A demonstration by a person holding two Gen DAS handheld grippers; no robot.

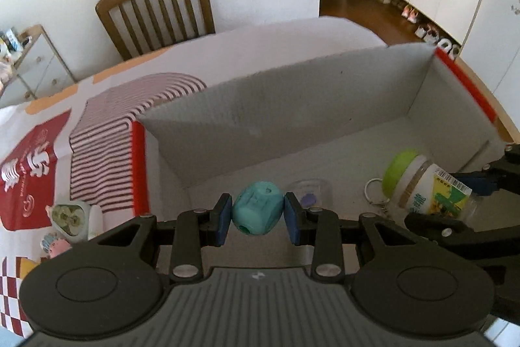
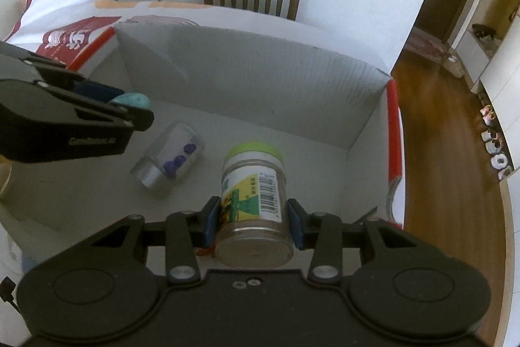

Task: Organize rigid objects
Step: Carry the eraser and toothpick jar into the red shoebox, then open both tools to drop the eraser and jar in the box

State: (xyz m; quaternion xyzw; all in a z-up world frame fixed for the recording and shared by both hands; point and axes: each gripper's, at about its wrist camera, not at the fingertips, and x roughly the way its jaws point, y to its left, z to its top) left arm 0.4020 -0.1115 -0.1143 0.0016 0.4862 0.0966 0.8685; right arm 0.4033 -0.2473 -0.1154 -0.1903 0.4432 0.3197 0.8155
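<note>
My left gripper [image 1: 258, 218] is shut on a small teal barrel-shaped toy [image 1: 258, 212] and holds it over the open white cardboard box [image 1: 292, 106]. In the right wrist view that same left gripper [image 2: 130, 106] reaches in from the left with the teal toy [image 2: 131, 100] peeking out. My right gripper [image 2: 253, 225] is shut on a clear jar with a green lid [image 2: 253, 194] and a yellow-green label, held lid-forward above the box floor [image 2: 312, 171]. From the left wrist view the jar [image 1: 422, 184] hangs at the right with the right gripper [image 1: 481, 184] behind it.
A clear plastic container with purple caps [image 2: 172, 160] lies on its side on the box floor, next to a metal key ring [image 1: 375, 191]. Small figurines [image 1: 70, 218] stand on the patterned tablecloth [image 1: 42, 165] left of the box. A wooden chair [image 1: 156, 8] stands behind the table.
</note>
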